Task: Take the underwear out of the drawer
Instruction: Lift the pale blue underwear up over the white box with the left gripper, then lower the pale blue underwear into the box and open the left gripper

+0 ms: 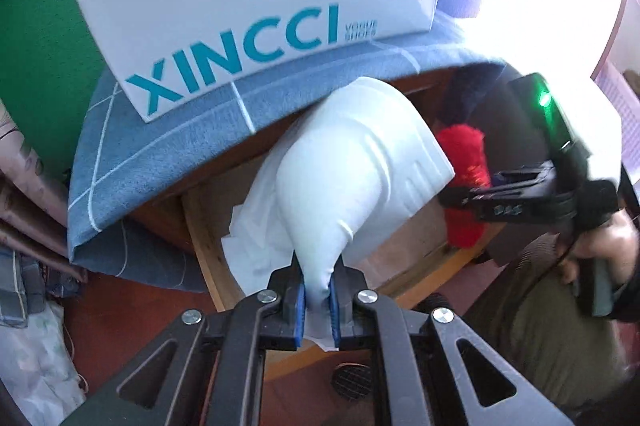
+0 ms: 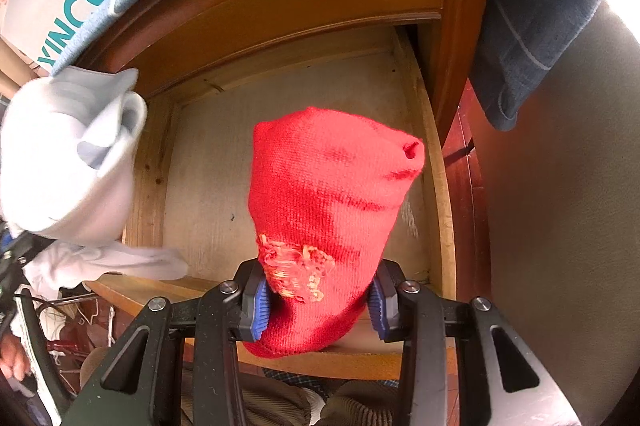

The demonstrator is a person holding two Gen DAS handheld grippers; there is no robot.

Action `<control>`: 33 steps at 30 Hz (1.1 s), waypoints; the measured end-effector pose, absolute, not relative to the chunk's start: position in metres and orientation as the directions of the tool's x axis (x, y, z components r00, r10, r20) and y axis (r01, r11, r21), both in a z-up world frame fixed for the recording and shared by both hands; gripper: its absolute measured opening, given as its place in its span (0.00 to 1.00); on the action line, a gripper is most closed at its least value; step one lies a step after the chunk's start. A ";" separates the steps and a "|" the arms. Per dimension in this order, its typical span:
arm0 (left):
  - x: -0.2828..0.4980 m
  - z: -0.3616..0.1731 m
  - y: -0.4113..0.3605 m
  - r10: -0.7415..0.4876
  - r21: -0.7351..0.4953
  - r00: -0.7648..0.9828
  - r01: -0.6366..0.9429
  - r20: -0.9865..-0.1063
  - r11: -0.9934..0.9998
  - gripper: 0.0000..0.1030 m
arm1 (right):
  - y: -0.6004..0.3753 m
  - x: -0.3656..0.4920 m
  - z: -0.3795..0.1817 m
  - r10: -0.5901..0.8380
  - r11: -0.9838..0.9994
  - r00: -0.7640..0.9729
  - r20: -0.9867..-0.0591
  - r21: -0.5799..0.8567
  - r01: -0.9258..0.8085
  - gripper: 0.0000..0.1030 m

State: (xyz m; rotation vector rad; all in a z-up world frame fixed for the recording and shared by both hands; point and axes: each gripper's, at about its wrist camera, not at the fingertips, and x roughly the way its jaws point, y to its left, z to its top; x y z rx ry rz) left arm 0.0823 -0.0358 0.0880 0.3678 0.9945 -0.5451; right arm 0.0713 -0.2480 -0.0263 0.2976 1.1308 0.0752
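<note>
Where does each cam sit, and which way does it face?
Left wrist: on the left gripper, angled down into the open wooden drawer; jaws shut on a white cloth garment; the person's right hand shows.
Right wrist: on the right gripper, looking down into the drawer; jaws shut on a red knit garment.
Shared: both garments, drawer, white XINCCI shoebox.

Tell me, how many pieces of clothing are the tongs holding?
2. The left tongs pinch a white garment above the drawer; the right tongs grip a red knitted one.
</note>
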 end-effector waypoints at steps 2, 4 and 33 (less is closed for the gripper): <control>0.077 0.101 -0.035 -0.275 0.042 0.437 0.589 -0.856 0.807 0.09 | -0.248 0.071 -0.026 0.209 0.958 0.428 -0.879 0.272 0.091 0.35; 0.070 0.103 -0.035 -0.288 0.032 0.436 0.594 -0.853 0.804 0.09 | -0.247 0.071 -0.026 0.211 0.957 0.429 -0.878 0.275 0.091 0.35; 0.110 0.360 -0.028 -0.312 0.080 0.754 0.433 -0.578 0.898 0.09 | -0.247 0.070 -0.023 0.213 0.957 0.432 -0.877 0.276 0.089 0.35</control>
